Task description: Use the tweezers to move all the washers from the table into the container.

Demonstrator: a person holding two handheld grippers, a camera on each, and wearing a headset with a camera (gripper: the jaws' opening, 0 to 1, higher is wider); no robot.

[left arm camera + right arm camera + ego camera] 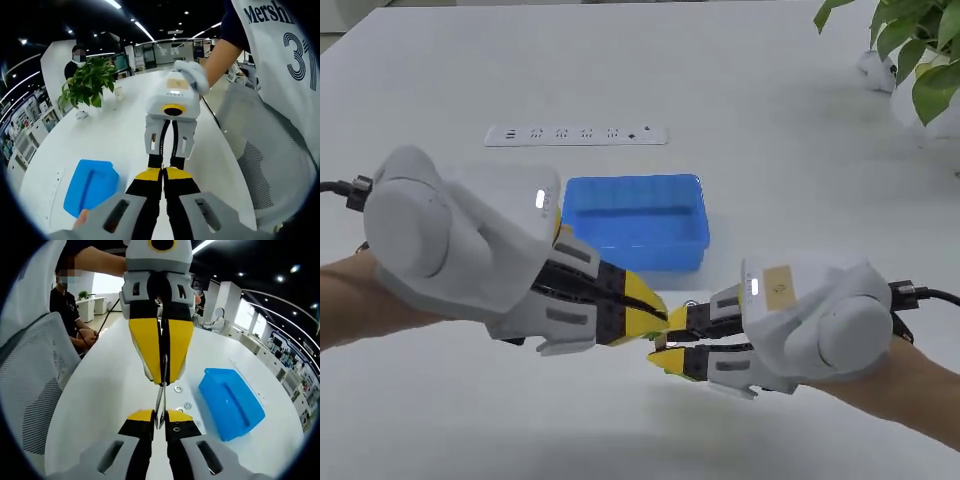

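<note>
Tweezers (pixel 160 400) bridge my two grippers, tip to tip, just in front of the blue container (pixel 635 255); the left gripper (pixel 161 381) has its yellow jaws pressed together on one end, the thin steel legs running out of the slit between them; the right gripper (pixel 160 418) takes the other end between its own jaws, which stand nearly together around the legs, so I judge that they clamp it too, though how hard they press I cannot tell; this looks to me like a handover or a regrip, both tools holding on so that the tweezers neither drop nor twist while one finds a better purchase; the meeting is kept low over the white table (pixel 770 150) and near the work, I think to keep the coming reach short; washers (pixel 188 405) lie flat on the table between the grippers and the container, none of them gripped; I count three in the right gripper view, strung in a loose line, the nearest just beside my right jaw; more may hide under the grippers; I make out no washer inside the container, so I judge the task hardly begun; for the rest, one pair of tweezers, one container, two grippers, one power strip (pixel 576 134) beyond the container, one potted plant (pixel 910 50) at the far corner
</note>
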